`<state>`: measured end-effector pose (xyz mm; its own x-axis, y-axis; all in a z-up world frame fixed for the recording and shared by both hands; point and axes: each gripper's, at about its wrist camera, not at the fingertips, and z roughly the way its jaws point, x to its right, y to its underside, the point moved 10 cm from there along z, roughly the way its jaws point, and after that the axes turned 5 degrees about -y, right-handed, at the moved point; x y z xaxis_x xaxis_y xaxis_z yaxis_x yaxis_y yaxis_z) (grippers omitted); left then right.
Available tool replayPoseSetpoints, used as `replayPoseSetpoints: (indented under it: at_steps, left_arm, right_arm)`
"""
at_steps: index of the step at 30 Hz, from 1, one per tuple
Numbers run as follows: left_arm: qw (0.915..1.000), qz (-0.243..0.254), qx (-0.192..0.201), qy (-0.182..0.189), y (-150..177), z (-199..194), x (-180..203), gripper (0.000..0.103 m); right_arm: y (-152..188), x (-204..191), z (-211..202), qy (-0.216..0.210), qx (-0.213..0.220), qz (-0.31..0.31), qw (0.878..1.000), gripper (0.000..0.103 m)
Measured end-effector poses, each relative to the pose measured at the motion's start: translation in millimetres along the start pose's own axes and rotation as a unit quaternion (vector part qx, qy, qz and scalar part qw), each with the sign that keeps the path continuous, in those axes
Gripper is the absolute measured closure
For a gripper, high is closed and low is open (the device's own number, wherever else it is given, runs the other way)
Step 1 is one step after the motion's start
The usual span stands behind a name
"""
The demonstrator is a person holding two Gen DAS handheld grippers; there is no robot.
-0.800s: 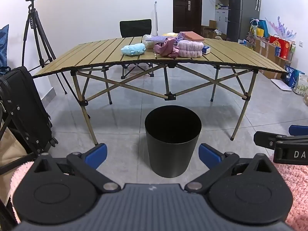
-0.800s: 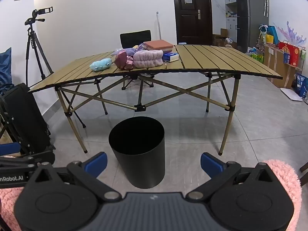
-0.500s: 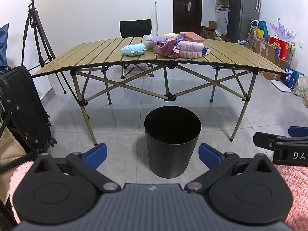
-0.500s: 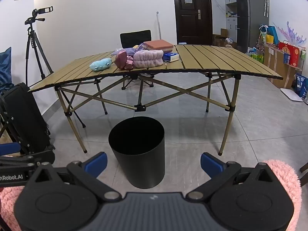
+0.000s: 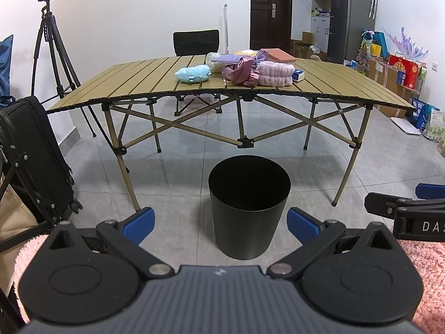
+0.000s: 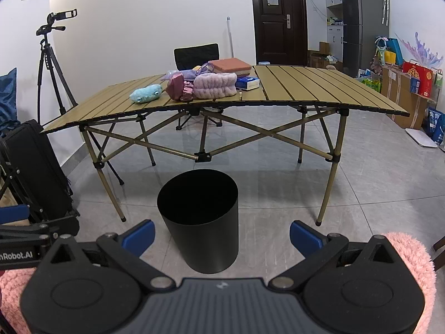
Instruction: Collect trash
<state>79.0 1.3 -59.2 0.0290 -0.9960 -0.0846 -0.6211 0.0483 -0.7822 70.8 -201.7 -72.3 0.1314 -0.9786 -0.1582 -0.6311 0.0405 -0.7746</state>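
A black round bin (image 5: 249,204) (image 6: 200,220) stands on the tiled floor in front of a folding slatted table (image 5: 133,89) (image 6: 319,89). A cluster lies on the tabletop: a light blue plush (image 5: 192,73) (image 6: 146,93), a maroon pouch (image 5: 239,71) (image 6: 175,86), a pink fluffy bundle (image 5: 275,73) (image 6: 214,85), a small blue-and-white box (image 5: 299,75) (image 6: 248,82) and an orange flat box (image 5: 279,54) (image 6: 230,66). My left gripper (image 5: 219,224) and right gripper (image 6: 221,235) are both open and empty, held well short of the table, above the floor near the bin.
A black suitcase (image 5: 30,156) (image 6: 36,167) leans at the left. A camera tripod (image 5: 52,53) stands behind the table's left end and a black chair (image 5: 196,41) behind its middle. Boxes and bags (image 5: 400,69) line the right wall. Pink fluffy sleeves (image 6: 411,261) frame the grippers.
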Motion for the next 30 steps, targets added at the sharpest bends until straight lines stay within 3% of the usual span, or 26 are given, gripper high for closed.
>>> replayPoseSetpoints:
  at_steps: [30]
  left_arm:
    - [0.9999,-0.001,0.01,-0.001,-1.9,-3.8,-0.5,0.0]
  right_arm:
    - [-3.6,-3.3,-4.1,0.001,0.003,-0.002,1.0,0.0]
